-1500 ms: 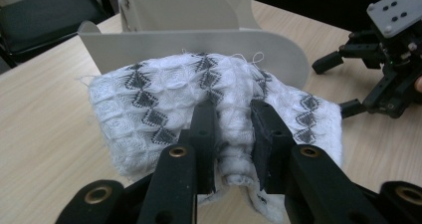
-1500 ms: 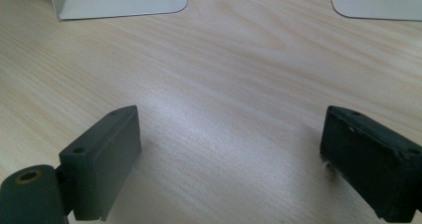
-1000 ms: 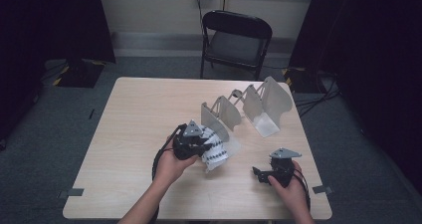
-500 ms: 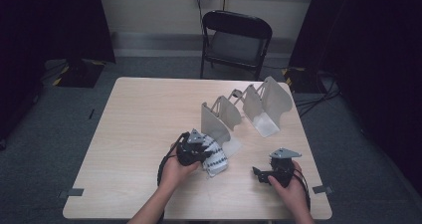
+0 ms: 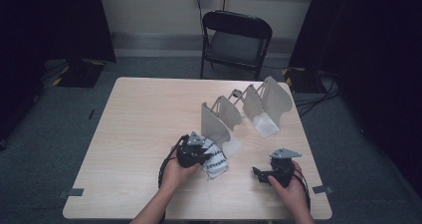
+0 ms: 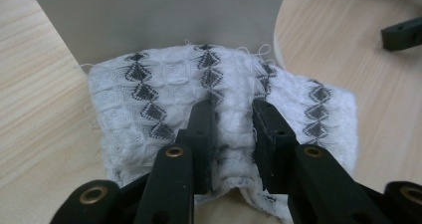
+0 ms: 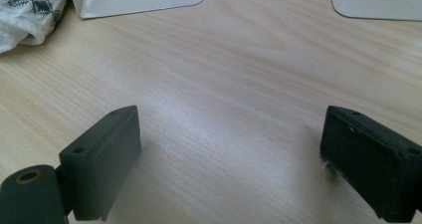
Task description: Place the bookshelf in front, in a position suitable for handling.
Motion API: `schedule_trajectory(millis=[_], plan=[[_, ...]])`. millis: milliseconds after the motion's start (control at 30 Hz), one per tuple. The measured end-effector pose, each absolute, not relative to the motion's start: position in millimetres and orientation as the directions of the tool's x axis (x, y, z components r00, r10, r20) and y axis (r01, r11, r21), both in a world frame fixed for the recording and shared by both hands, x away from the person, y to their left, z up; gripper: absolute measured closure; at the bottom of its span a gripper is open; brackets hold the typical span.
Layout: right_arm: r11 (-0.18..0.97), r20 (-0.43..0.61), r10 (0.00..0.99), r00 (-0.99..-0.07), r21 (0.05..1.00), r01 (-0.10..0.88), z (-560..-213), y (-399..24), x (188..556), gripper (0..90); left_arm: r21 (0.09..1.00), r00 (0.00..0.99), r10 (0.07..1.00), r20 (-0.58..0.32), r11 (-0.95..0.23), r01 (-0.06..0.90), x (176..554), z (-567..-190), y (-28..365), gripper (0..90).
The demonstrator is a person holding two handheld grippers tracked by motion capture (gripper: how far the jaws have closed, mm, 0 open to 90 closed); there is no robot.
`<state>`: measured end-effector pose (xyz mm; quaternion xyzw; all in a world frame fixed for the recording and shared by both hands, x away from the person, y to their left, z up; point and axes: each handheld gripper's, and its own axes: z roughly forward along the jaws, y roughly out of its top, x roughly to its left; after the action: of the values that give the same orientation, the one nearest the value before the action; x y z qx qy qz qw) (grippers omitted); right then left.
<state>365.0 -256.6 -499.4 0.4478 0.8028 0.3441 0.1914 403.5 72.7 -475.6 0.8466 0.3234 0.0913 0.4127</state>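
White knitted cloth with black diamond rows (image 5: 215, 160) lies bunched near the wooden table's (image 5: 134, 134) front edge, long axis running 11 to 5 o'clock. Left gripper (image 6: 233, 129) pinches 1 fold. Right gripper (image 7: 229, 159), at 3 o'clock, gapes empty.

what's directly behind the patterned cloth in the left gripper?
The white patterned cloth, pinched by the left gripper, lies on the table against a grey upright panel. The panel's base behind the cloth is covered.

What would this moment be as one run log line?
left gripper: shut on patterned cloth | cloth: on table | right gripper: open, idle
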Motion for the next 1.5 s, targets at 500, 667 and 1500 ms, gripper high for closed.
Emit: schedule_trajectory(millis=[500, 667, 1500], plan=[[0.362, 0.001, 0.851, -0.526, 0.724, 0.587, -499.4, -256.6, 365.0, 8.6, 0.844, 0.774, 0.632, -0.028, -0.4, 0.357, 404.7, -384.1, 102.6, 71.6], [0.362, 0.001, 0.851, -0.526, 0.724, 0.587, -499.4, -256.6, 365.0, 8.6, 0.864, 0.765, 0.644, 0.013, -0.393, 0.316, 406.2, -357.9, 111.5, 71.6], [0.362, 0.001, 0.851, -0.525, 0.724, 0.587, -499.4, -256.5, 364.9, 8.6, 0.839, 0.751, 0.66, 0.025, -0.422, 0.344, 431.3, -387.7, 110.0, 71.5]])
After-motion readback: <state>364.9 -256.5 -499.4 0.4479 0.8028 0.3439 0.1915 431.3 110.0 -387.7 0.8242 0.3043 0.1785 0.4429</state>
